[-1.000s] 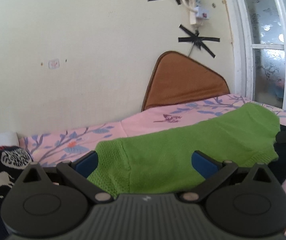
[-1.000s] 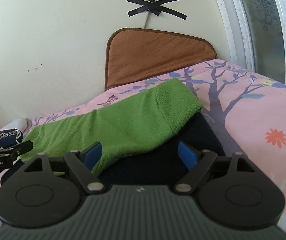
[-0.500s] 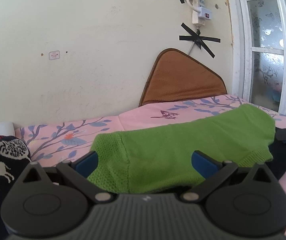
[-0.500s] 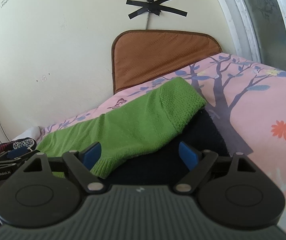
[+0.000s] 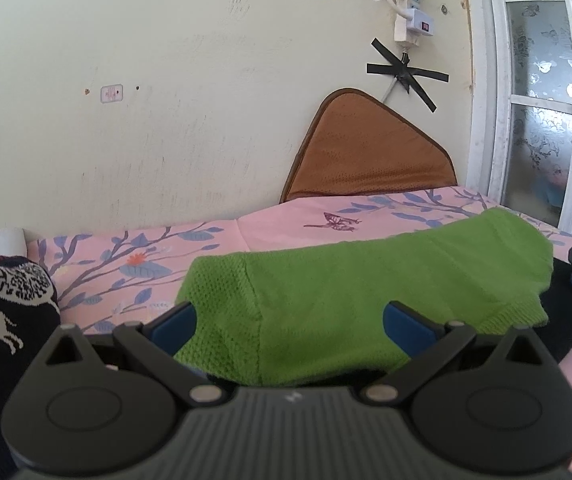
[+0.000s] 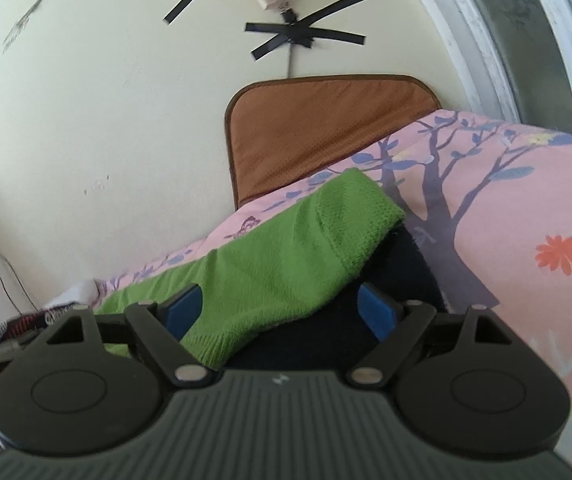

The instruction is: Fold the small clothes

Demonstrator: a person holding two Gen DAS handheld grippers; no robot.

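A green sock [image 5: 365, 280] lies across a dark garment [image 6: 389, 280] on the bed [image 6: 525, 208]. Left tongs [image 5: 289, 320] and right tongs [image 6: 282, 308] both gape wide, gripping nothing.

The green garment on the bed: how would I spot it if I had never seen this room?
Find the pink bedsheet printed with blue branches, below the brown mat leaning on the wall. The green garment lies spread across it, partly over a dark cloth. It is the only plain bright green knit; the dark sweater nearby has white patterns.
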